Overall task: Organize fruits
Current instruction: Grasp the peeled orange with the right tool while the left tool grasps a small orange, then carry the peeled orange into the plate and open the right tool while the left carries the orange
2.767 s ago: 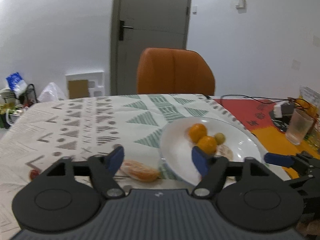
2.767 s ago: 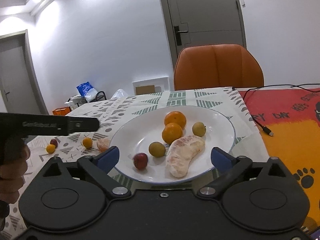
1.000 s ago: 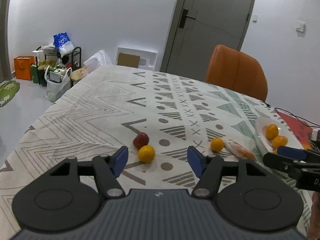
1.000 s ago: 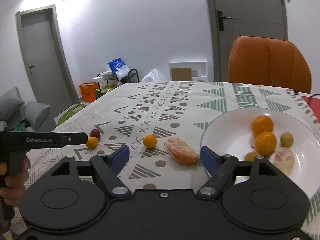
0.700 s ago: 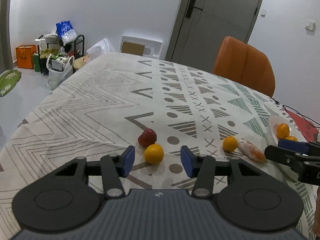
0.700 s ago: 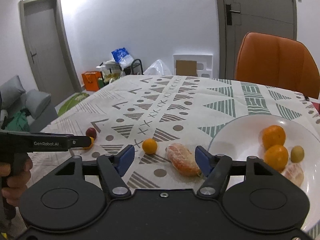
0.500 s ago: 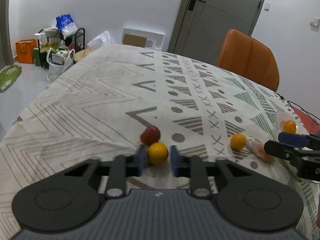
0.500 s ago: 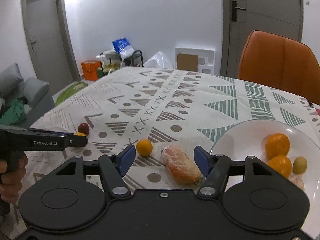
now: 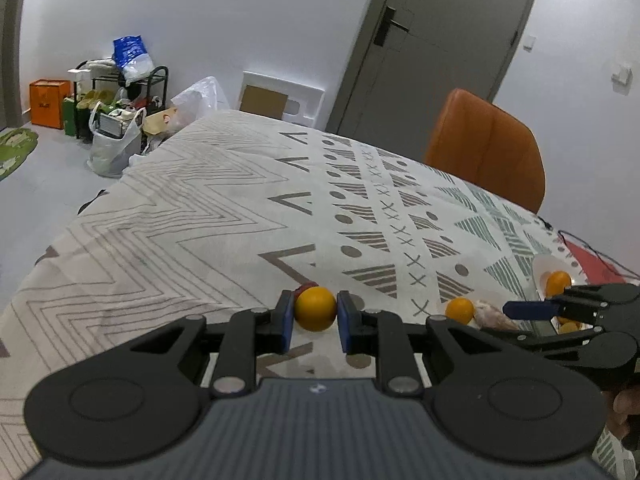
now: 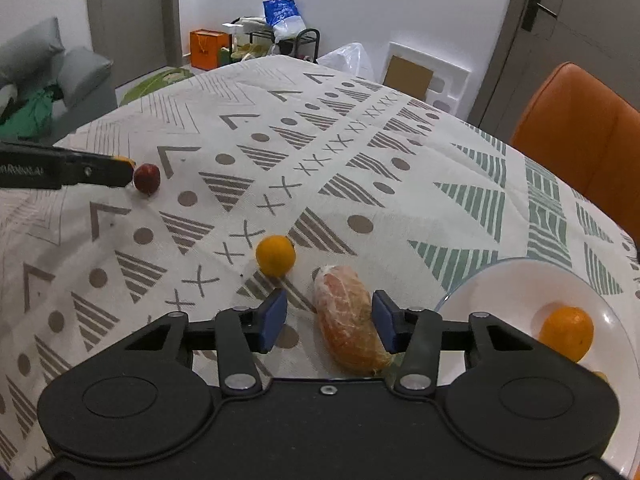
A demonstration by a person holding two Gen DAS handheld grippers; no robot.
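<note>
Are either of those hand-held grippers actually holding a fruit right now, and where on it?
The left hand-held gripper pinches a small orange fruit by its two sides. The right hand-held gripper is closing around the peeled citrus piece, not yet gripping.

Only one piece of lettering shows, pale print running along the side of the left gripper point(image 10: 120, 172) in the right wrist view, too blurred and cropped at the edge to be read.

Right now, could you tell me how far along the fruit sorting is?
Partly done: the plate already holds an orange. The left gripper is shut on a small orange; the right gripper's jaws are closing around the peeled citrus. Another orange and a red fruit remain.
</note>
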